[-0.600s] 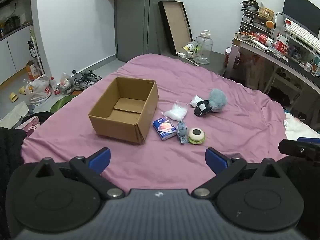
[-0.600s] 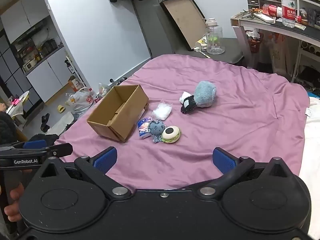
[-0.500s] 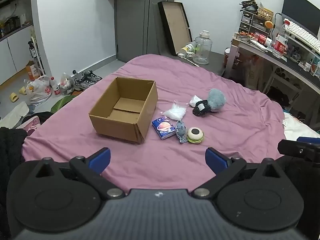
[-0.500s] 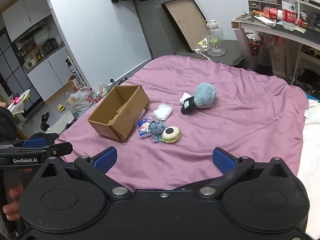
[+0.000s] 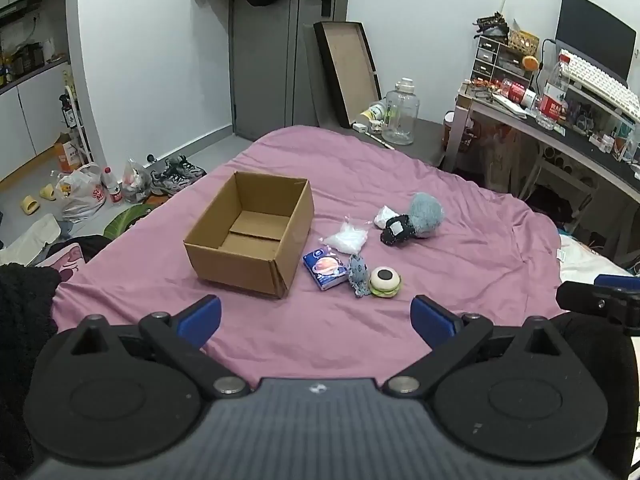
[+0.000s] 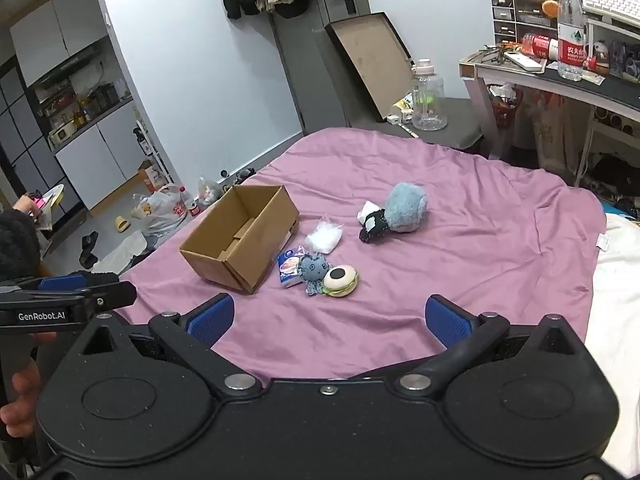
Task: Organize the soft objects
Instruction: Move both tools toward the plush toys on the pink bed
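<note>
Nothing packed yet, judging by the layout. Cardboard box (image 5: 250, 236) open and bare inside, standing on the purple bedsheet (image 5: 460, 272). All soft objects outside it, lying on the sheet to the right of the box.

Items noted:
1. Tissue pack (image 5: 325, 269), just beside the box's near right corner.
2. Small grey-blue octopus plush (image 5: 357, 273), touching or nearly touching the tissue pack.
3. Burger-shaped plush (image 5: 385, 281), right against the octopus.
4. Clear bag of white stuffing (image 5: 346, 237), a little further back.
5. Fluffy blue-grey ball plush (image 5: 426, 215) with a black piece (image 5: 396, 230) and a white scrap against it, well apart from the box.

Left gripper (image 5: 316, 316) held low at the near edge of the bed, jaws spread wide, gripping nothing. Right gripper (image 6: 328, 316) likewise spread wide and empty, also short of the items. All 5 groups left to move, by present estimate.

Surroundings: cluttered desk (image 6: 560, 80) at right, water jug (image 5: 400, 114) and leaning tray by the door, bags and shoes on the floor at left. No obstruction between grippers and objects; closely bunched tissue pack, octopus and burger likely to need careful single picking.
</note>
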